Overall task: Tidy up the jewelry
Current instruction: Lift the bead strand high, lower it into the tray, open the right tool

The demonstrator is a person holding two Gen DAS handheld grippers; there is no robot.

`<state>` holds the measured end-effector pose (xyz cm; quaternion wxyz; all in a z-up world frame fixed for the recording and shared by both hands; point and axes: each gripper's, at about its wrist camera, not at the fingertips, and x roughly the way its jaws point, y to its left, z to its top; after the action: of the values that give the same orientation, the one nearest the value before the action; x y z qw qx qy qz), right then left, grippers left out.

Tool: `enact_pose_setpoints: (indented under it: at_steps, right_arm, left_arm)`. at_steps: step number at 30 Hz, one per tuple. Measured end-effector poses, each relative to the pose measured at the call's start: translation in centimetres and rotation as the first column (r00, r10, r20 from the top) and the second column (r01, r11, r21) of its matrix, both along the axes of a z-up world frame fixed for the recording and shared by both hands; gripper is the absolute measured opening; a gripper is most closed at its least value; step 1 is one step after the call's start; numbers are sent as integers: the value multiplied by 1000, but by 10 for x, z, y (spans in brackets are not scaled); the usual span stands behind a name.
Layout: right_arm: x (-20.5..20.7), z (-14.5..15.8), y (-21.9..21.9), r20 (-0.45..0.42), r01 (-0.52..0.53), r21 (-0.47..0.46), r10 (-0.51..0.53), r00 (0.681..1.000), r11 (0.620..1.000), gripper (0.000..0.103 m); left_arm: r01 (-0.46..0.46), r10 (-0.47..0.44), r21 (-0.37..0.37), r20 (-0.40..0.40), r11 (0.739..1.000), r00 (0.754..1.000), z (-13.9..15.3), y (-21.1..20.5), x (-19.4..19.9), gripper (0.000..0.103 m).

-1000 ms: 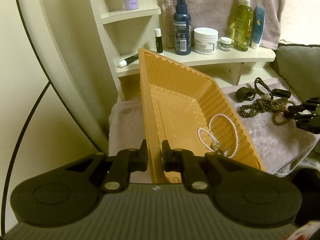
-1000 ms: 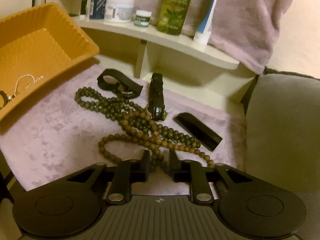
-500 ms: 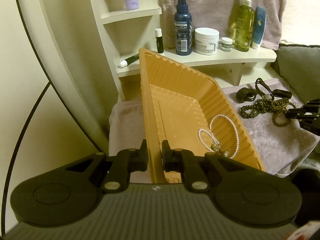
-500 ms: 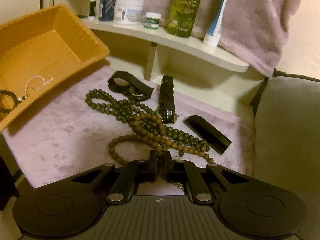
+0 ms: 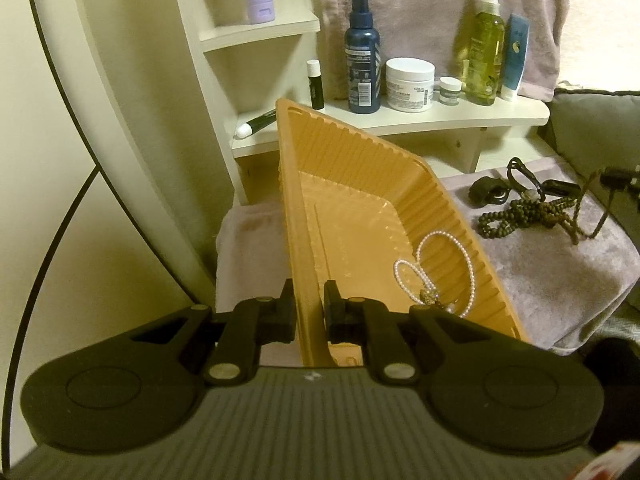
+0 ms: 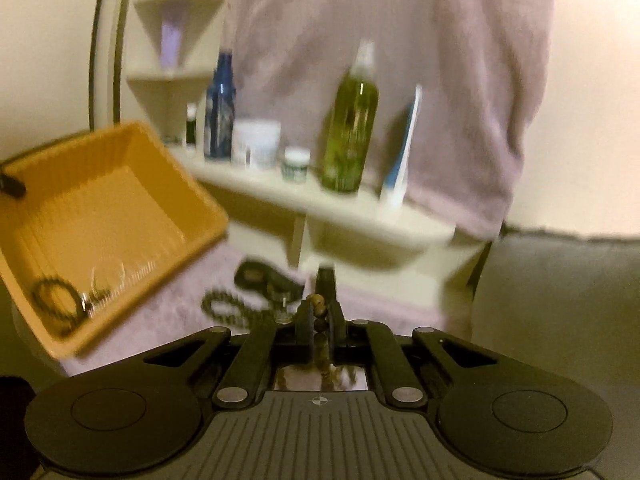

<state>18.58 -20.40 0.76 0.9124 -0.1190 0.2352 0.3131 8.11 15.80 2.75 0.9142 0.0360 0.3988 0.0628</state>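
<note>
Right tongs pinch the brown bead necklace at lower centre; left tongs clamp the tilted orange tray (pearls inside). Next: carry beads over the tray.

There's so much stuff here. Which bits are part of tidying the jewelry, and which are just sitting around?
Part of the job:
- orange tray, clamped by the left gripper
- pearl necklace inside it
- wooden bead strand, pinched by the right gripper
- black watch on the towel

Just lying about:
- blue bottle
- white jar
- green oil bottle
- shelf
</note>
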Motion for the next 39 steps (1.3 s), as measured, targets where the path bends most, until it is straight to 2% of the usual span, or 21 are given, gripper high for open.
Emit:
enact_pose_setpoints:
  at_steps: [9,18,29,34,39]
  right_arm:
    - [-14,44,7,105,-43,69,36,994,997,6]
    - [-24,84,27,169,-114,149,88,982,982,6]
    - [-31,130,76,209,-265,289,210,955,920,6]
    - [-30,123,111,176,-313,314,269,947,896,6]
    - [-19,86,144,60,-311,316,308,950,897,6]
  left_arm:
    - [8,-8,-3,4,1000,1000,1,-1,-1,12]
    - [14,-14,-6,12,1000,1000,2,-2,-1,12]
    - [20,-19,-12,21,1000,1000,4,-2,-3,12]
    - [22,-21,-16,22,1000,1000,4,-2,-2,12]
    - [23,-22,-18,23,1000,999,4,-2,-2,12]
